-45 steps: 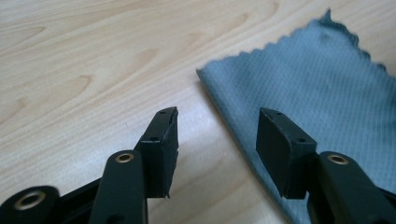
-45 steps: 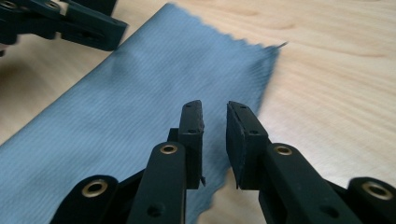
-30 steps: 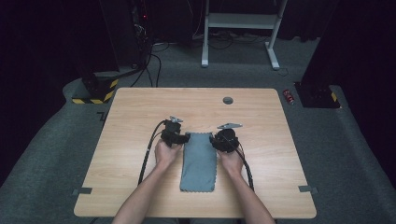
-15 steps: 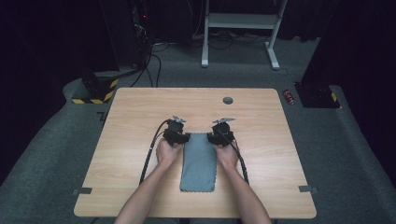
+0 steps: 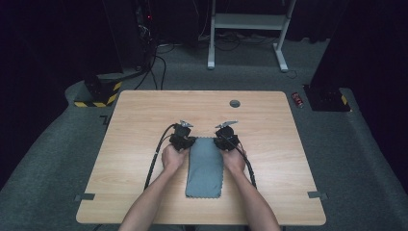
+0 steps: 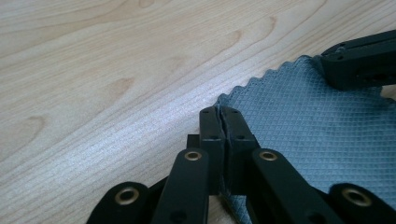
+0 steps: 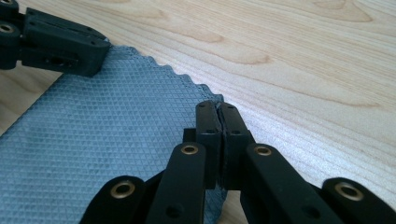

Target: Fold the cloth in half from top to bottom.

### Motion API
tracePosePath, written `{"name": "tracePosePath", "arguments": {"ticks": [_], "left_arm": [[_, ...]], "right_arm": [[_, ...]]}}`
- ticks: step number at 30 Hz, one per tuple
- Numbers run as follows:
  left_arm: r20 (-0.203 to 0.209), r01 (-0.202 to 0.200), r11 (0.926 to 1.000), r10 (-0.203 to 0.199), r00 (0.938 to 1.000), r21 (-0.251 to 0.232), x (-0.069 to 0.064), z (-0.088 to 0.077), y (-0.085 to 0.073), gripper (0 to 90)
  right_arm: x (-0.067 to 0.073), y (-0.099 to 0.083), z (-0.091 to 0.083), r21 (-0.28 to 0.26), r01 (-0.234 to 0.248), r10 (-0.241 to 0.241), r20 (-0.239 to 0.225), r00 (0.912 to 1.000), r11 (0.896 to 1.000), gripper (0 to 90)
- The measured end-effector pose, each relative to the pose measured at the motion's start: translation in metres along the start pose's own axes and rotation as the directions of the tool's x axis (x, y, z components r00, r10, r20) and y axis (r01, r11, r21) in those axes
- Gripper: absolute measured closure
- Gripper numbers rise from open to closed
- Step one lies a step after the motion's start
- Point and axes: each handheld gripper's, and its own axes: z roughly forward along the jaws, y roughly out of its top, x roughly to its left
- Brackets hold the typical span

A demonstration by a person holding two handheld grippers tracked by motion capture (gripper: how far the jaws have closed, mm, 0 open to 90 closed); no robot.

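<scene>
A grey-blue cloth (image 5: 206, 168) with a diamond weave and zigzag edges lies flat as a long strip on the wooden table (image 5: 144, 110). My left gripper (image 5: 190, 142) is at its far left corner and my right gripper (image 5: 220, 142) at its far right corner. In the left gripper view the jaws (image 6: 223, 115) have just been closing and now stand shut with the cloth's edge (image 6: 308, 126) pinched between them. The right gripper view shows the same: the jaws (image 7: 218, 111) have just closed on the cloth's corner (image 7: 107, 135). Each view also shows the other gripper farther off across the cloth.
A dark round grommet (image 5: 235, 103) sits in the table's far middle. Black cables trail from both grippers toward the front edge. Tape strips (image 5: 81, 197) (image 5: 313, 195) mark the front corners. Beyond the table are a white desk frame (image 5: 250, 21) and dark equipment on the floor.
Both grippers have edged inward onto the cloth's far corners. The cloth itself lies as it did before.
</scene>
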Motion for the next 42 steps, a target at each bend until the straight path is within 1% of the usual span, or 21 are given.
{"name": "tracePosePath", "arguments": {"ticks": [2, 3, 8, 9, 11, 12, 15, 17, 18, 19, 23, 25, 26, 27, 29, 32, 34, 36, 38, 40, 42], "left_arm": [[0.015, 0.003, 1.0000, -0.003, 0.9999, 0.001, 0.002, -0.001, 0.000, 88.5], [0.021, 0.006, 1.0000, -0.006, 0.9998, 0.000, 0.003, -0.002, 0.000, 88.6], [0.041, 0.016, 0.9998, -0.015, 0.9991, -0.015, 0.006, -0.008, 0.002, 88.6], [0.046, 0.017, 0.9998, -0.017, 0.9988, -0.009, 0.007, -0.008, 0.003, 88.6], [0.040, 0.009, 0.9999, -0.008, 0.9992, -0.009, 0.007, -0.010, 0.005, 88.6], [0.042, 0.005, 0.9999, -0.005, 0.9991, -0.010, 0.006, -0.011, 0.007, 88.7], [0.046, -0.006, 0.9999, 0.007, 0.9989, -0.014, 0.005, -0.014, 0.011, 88.8], [0.051, -0.004, 0.9998, 0.005, 0.9987, -0.019, 0.005, -0.015, 0.012, 88.8], [0.062, 0.006, 0.9995, -0.004, 0.9981, -0.030, 0.006, -0.016, 0.013, 88.8], [0.064, 0.008, 0.9995, -0.006, 0.9979, -0.031, 0.006, -0.017, 0.013, 88.8], [0.064, 0.013, 0.9991, -0.011, 0.9979, -0.041, 0.007, -0.018, 0.014, 88.8], [0.071, 0.021, 0.9987, -0.017, 0.9973, -0.046, 0.008, -0.020, 0.015, 88.8], [0.071, 0.021, 0.9989, -0.018, 0.9973, -0.043, 0.008, -0.020, 0.017, 88.8], [0.067, 0.010, 0.9990, -0.007, 0.9977, -0.042, 0.008, -0.021, 0.019, 88.8], [0.064, 0.006, 0.9990, -0.003, 0.9980, -0.045, 0.008, -0.022, 0.022, 88.9], [0.071, 0.019, 0.9986, -0.015, 0.9974, -0.049, 0.010, -0.025, 0.025, 88.9], [0.083, 0.030, 0.9974, -0.025, 0.9963, -0.065, 0.012, -0.027, 0.027, 88.9], [0.092, 0.047, 0.9965, -0.040, 0.9949, -0.069, 0.014, -0.029, 0.029, 89.0], [0.084, 0.040, 0.9968, -0.034, 0.9959, -0.070, 0.015, -0.031, 0.034, 88.9], [0.080, 0.042, 0.9954, -0.035, 0.9962, -0.086, 0.015, -0.034, 0.039, 88.9], [0.092, 0.053, 0.9944, -0.044, 0.9947, -0.091, 0.016, -0.037, 0.042, 89.0]], "right_arm": [[0.000, 0.000, -0.003, -0.006, 0.000, 0.000, -0.005, 1.0000, 1.000, 88.7], [0.000, 0.000, -0.004, -0.014, 0.009, -0.009, -0.007, 0.9999, 1.000, 88.8], [0.001, 0.003, -0.012, -0.038, 0.024, -0.025, -0.013, 0.9996, 0.999, 88.9], [0.001, 0.003, -0.013, -0.041, 0.022, -0.022, -0.015, 0.9996, 0.999, 88.9], [0.001, 0.004, -0.014, -0.043, 0.023, -0.023, -0.017, 0.9996, 0.999, 88.9], [0.002, 0.005, -0.015, -0.046, 0.031, -0.032, -0.015, 0.9994, 0.998, 89.0], [0.001, 0.006, -0.017, -0.046, 0.027, -0.028, -0.012, 0.9996, 0.999, 89.0], [0.000, 0.006, -0.018, -0.050, 0.027, -0.027, -0.012, 0.9996, 0.998, 89.0], [-0.002, 0.006, -0.020, -0.061, 0.017, -0.018, -0.018, 0.9997, 0.998, 89.1], [-0.003, 0.006, -0.021, -0.061, 0.012, -0.013, -0.018, 0.9998, 0.998, 89.1], [-0.003, 0.008, -0.024, -0.074, 0.013, -0.015, -0.024, 0.9996, 0.997, 89.2], [-0.004, 0.009, -0.025, -0.082, 0.014, -0.016, -0.026, 0.9995, 0.997, 89.2], [-0.005, 0.009, -0.025, -0.088, 0.010, -0.013, -0.029, 0.9995, 0.996, 89.3], [-0.005, 0.010, -0.026, -0.084, 0.011, -0.014, -0.031, 0.9994, 0.996, 89.3], [-0.005, 0.013, -0.027, -0.090, 0.009, -0.012, -0.027, 0.9996, 0.996, 89.3], [-0.007, 0.018, -0.032, -0.100, 0.009, -0.012, -0.030, 0.9995, 0.995, 89.3], [-0.009, 0.020, -0.036, -0.120, -0.007, 0.002, -0.042, 0.9991, 0.993, 89.3], [-0.009, 0.022, -0.036, -0.119, -0.003, -0.003, -0.042, 0.9991, 0.993, 89.3], [-0.009, 0.025, -0.036, -0.121, 0.002, -0.007, -0.039, 0.9992, 0.993, 89.3], [-0.009, 0.030, -0.039, -0.130, 0.006, -0.010, -0.030, 0.9995, 0.991, 89.3], [-0.011, 0.033, -0.043, -0.152, -0.002, -0.003, -0.035, 0.9994, 0.988, 89.3]]}}
